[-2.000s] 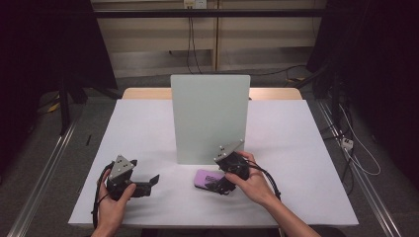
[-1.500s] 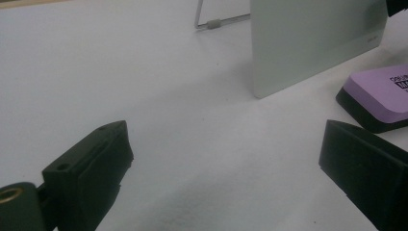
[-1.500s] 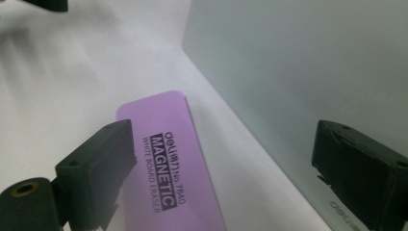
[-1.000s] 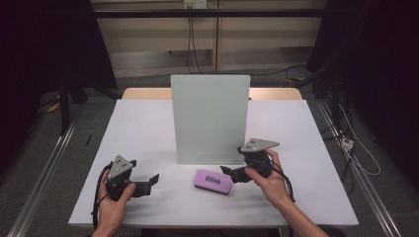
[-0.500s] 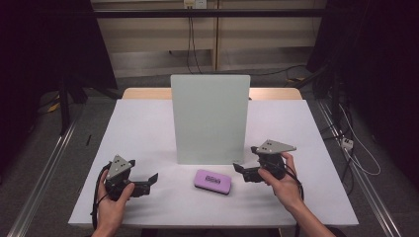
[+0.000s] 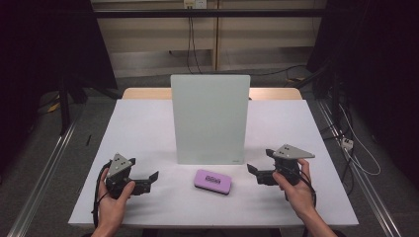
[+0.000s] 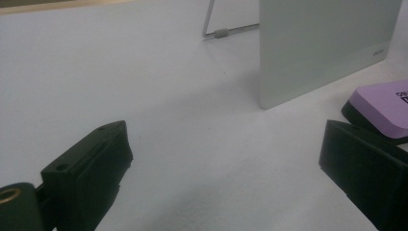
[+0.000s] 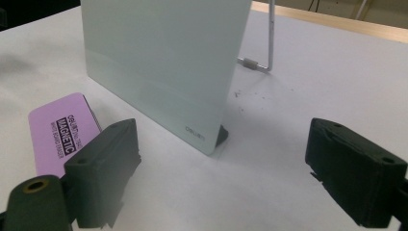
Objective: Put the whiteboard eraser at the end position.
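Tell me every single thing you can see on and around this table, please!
Whiteboard: one, pale greenish white, standing upright mid-table on a wire stand.
Magnetic eraser: one, purple top with black base, lying flat in front of the whiteboard, apart from both claws.
Table: one, white top with a wooden strip at the far edge.
Cables: several, dark and white, on the grey floor right of the table.
Left claw: one, black with a grey plate, near the front left, jaws open with nothing between them.
Right claw: one, black with a grey plate, right of the eraser, jaws open with nothing between them.
Hands: two, one holding each claw.
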A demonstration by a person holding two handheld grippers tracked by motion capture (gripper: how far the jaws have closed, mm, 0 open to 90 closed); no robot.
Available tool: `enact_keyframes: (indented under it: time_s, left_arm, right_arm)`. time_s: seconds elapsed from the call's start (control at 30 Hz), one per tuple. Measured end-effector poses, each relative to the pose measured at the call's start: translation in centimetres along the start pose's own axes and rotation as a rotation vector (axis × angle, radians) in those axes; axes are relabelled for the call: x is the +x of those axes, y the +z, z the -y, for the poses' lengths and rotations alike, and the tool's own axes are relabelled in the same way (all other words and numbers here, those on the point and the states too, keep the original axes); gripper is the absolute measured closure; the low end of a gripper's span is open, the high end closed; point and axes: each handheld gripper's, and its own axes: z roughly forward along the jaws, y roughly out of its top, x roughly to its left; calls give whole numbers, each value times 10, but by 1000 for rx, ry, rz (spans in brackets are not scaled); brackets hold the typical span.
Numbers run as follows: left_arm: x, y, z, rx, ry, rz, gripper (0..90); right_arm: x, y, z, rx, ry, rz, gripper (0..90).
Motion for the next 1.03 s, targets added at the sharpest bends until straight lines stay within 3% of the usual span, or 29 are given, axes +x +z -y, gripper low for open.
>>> enact_keyframes:
  time_s: [0.3, 0.73, 1.03]
  left_arm:
    - [-2, 1, 0, -3, -2, 7, 40]
    - [-2, 1, 1, 0, -15, 1, 40]
    - [-1, 1, 2, 4, -10, 7, 41]
  right_arm:
    - [-12, -14, 13, 1, 47, 50, 93]
    - [-25, -28, 41, 11, 104, 86, 89]
    - [-27, -28, 41, 30, 90, 74, 80]
